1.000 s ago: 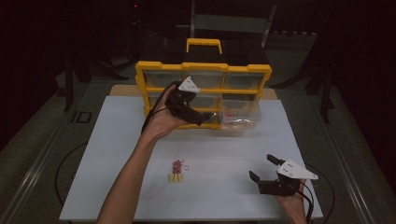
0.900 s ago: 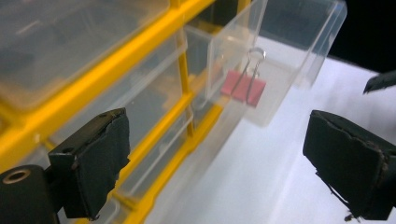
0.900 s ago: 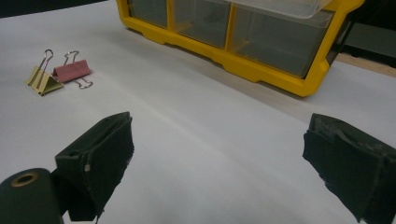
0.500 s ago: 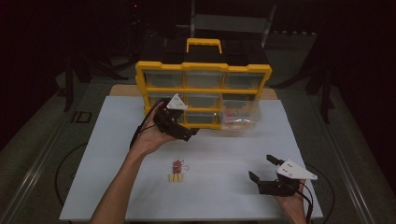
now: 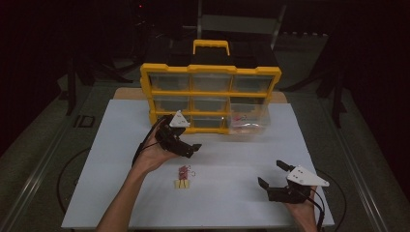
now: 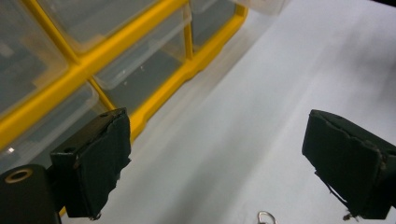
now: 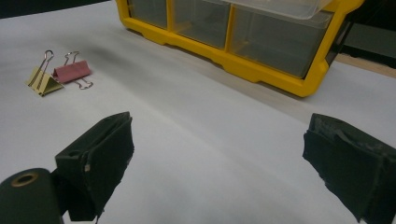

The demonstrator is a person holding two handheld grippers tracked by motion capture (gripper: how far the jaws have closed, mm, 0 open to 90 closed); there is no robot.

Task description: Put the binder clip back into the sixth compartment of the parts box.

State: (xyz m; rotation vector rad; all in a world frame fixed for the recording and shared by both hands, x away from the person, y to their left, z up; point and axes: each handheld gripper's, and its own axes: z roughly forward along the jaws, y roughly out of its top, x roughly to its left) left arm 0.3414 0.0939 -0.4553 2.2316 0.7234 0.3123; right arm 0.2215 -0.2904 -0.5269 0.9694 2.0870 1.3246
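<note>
**Two clips on the table, both grippers empty**

Organizer: yellow frame, clear drawers; contents too dim to make out; lower-right drawer pulled forward.
Left gripper: jaws wide apart, holding nothing, above the table beside the clips.
Right gripper: jaws wide, empty, near the front edge.
Pink clip and yellow clip: lying side by side, touching.

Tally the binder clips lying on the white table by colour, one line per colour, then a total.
Pink binder clip: 1
Yellow binder clip: 1
Total: 2, side by side on the white table, in front of the yellow drawer organizer.
</note>
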